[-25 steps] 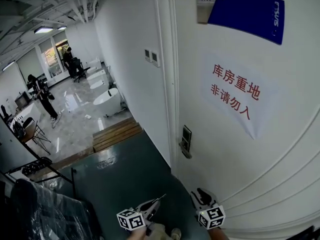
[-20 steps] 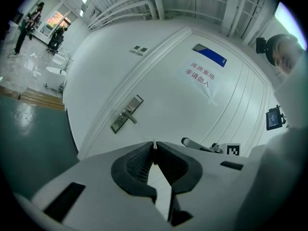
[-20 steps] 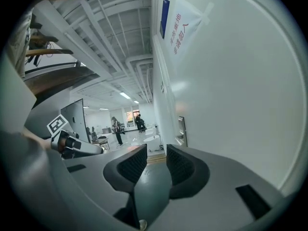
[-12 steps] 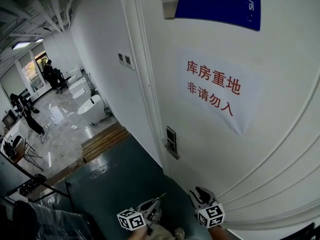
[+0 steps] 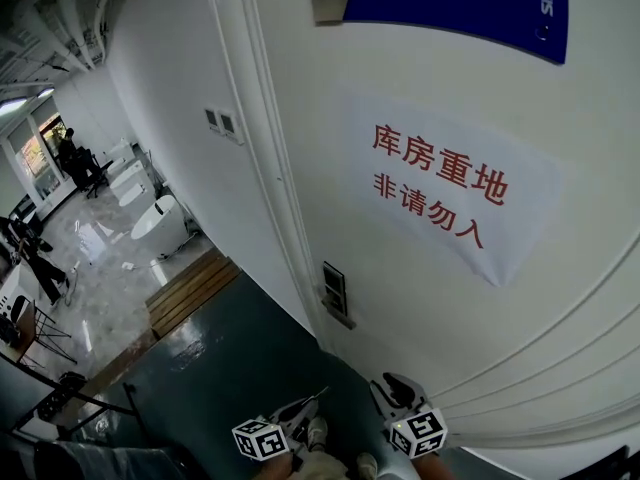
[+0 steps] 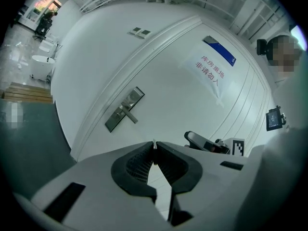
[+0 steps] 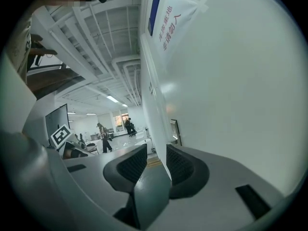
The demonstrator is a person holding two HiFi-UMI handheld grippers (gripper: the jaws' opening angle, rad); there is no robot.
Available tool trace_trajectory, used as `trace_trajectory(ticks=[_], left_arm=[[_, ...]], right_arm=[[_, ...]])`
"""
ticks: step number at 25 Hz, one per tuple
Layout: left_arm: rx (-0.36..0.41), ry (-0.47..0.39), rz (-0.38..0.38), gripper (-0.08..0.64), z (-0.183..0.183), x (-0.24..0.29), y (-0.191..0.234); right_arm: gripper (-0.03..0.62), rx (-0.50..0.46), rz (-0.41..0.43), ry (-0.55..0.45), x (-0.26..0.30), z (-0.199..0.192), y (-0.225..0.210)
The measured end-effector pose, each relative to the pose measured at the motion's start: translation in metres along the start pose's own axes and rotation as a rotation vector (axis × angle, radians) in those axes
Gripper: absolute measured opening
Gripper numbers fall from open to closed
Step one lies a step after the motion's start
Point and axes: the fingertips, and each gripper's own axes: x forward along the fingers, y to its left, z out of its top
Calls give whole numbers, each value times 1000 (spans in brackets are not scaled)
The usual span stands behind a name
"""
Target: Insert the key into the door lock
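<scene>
We've got the left tool (image 6: pixel 154 149) clamped shut on the key (image 6: pixel 154 144). Its thin tip pokes out along the jaws toward the door (image 6: pixel 183 100), well apart from the lock (image 6: pixel 124 110). Our right tool (image 7: pixel 156 163) gapes, holding nothing.

white hall with a dark floor along the wall
a plain white wall (image 5: pixel 170 138) carries two small switch plates (image 5: pixel 222 122); below it a dark green floor (image 5: pixel 230 353) meets a low wooden step (image 5: pixel 188 293), then glossy pale tiles (image 5: pixel 95 273) with white bathtubs (image 5: pixel 158 220). a bright window (image 5: pixel 48 138) at the far end, a strip light (image 5: pixel 14 103) overhead.
</scene>
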Motion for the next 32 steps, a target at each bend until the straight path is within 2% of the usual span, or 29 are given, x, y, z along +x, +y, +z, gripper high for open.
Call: trace_trajectory(ticks=[15,25,32], left_arm=[[-10,58,-97,31,95,44,76],[-26,89,-150,31,132,63,119],[-104,105,-168,31,140,82,151]], right_arm=[[123,-11,-111,-4,95,33,-5],[123,-36,-165,-4,145,47,-5],[123,-37,-220,-1,160,43,-10]])
